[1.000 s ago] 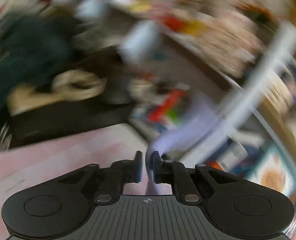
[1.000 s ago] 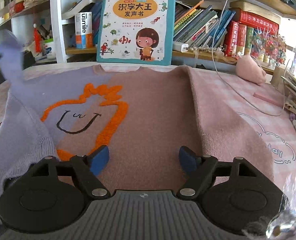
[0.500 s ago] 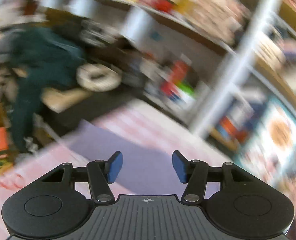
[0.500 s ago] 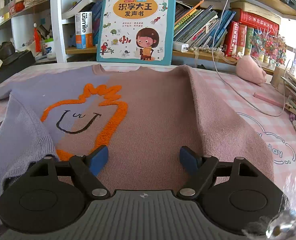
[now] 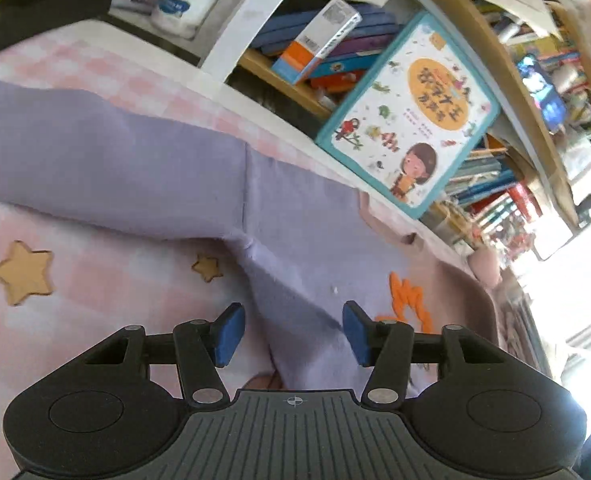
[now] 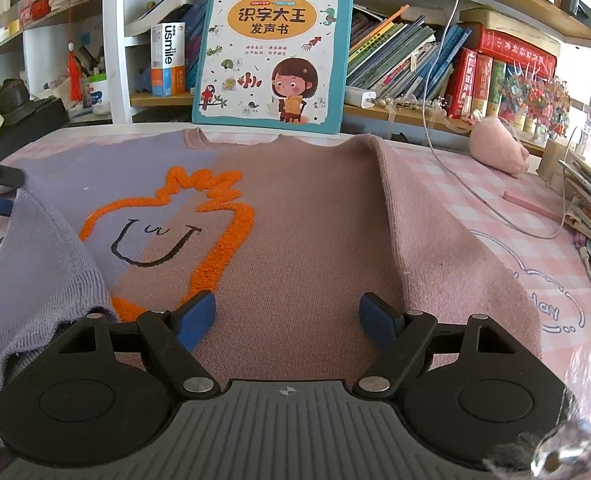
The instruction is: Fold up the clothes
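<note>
Left gripper point(image 5: 293, 334) fingers closing, straddling the sweater point(image 6: 295, 220) side edge for folding; right gripper point(image 6: 287, 320) fingers apart, hovering empty.

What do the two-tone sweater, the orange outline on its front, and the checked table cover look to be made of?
Sweater: soft matte knit, likely wool or acrylic; fine ribbed stitches show on the lilac side. Orange outline: raised fuzzy yarn, chenille-like, with a tufted, nubbly surface. Table cover: smooth printed sheet, possibly vinyl or coated cloth; it lies flat with a slight sheen, but the material cannot be told for sure.
</note>
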### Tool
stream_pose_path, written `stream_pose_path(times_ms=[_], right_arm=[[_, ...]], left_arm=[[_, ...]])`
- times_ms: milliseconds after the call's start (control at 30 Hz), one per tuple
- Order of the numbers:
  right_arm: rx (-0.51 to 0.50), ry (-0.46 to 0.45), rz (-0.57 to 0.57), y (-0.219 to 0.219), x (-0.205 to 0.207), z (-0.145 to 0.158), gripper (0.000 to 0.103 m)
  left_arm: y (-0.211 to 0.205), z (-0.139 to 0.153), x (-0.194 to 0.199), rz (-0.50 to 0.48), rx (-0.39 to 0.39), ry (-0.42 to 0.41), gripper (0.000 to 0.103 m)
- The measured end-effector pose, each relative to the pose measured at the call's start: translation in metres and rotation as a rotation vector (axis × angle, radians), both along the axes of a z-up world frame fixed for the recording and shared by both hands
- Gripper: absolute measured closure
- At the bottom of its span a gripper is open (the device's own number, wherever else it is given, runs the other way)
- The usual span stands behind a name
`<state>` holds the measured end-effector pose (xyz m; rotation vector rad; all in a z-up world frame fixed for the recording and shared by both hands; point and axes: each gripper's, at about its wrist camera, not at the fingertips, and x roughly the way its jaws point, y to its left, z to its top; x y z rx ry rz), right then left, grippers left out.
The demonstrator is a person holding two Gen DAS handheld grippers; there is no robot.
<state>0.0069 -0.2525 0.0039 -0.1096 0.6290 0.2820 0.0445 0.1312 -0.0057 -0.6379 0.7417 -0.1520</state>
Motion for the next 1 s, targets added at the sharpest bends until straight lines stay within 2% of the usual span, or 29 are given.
stream_pose_path(times_ms=[33, 67, 133, 167, 300, 400, 500, 567, 733, 800, 1000], right_arm=[[0.006, 0.002, 0.0, -0.001, 0.0, 0.0, 0.026], [0.012, 0.005, 0.0, -0.002, 0.0, 0.0, 0.026], [0.017, 0.008, 0.0, -0.002, 0.001, 0.0, 0.026], [0.019, 0.009, 0.001, -0.003, 0.001, 0.0, 0.026], [0.025, 0.013, 0.005, -0.001, 0.001, 0.0, 0.026], [0.023, 0.02, 0.026, 0.005, 0.002, 0.0, 0.026], [0.004, 0.019, 0.059, 0.015, 0.002, 0.001, 0.026], [-0.01, 0.012, 0.078, 0.02, 0.002, 0.001, 0.025], [-0.019, 0.017, 0.1, 0.022, 0.009, -0.001, 0.02], [-0.011, 0.019, 0.098, 0.02, 0.011, -0.003, 0.018], [0.009, 0.017, 0.091, 0.017, 0.01, -0.005, 0.017]], left_arm=[[-0.002, -0.002, 0.003, 0.011, 0.011, -0.009, 0.056], [-0.003, -0.004, 0.006, 0.022, 0.023, -0.018, 0.07], [-0.006, -0.009, 0.012, 0.035, 0.037, -0.035, 0.087], [-0.007, -0.011, 0.016, 0.036, 0.037, -0.042, 0.091], [0.005, -0.014, 0.026, 0.048, 0.007, -0.057, 0.093], [0.018, -0.014, 0.034, 0.071, 0.017, -0.049, 0.094], [0.026, -0.013, 0.044, 0.049, 0.026, -0.045, 0.094], [0.027, -0.012, 0.049, 0.057, 0.066, -0.052, 0.094], [0.022, -0.009, 0.057, 0.087, 0.11, -0.054, 0.093], [0.015, -0.006, 0.055, 0.072, 0.16, -0.053, 0.092], [-0.002, 0.003, 0.036, -0.013, 0.301, -0.055, 0.078]])
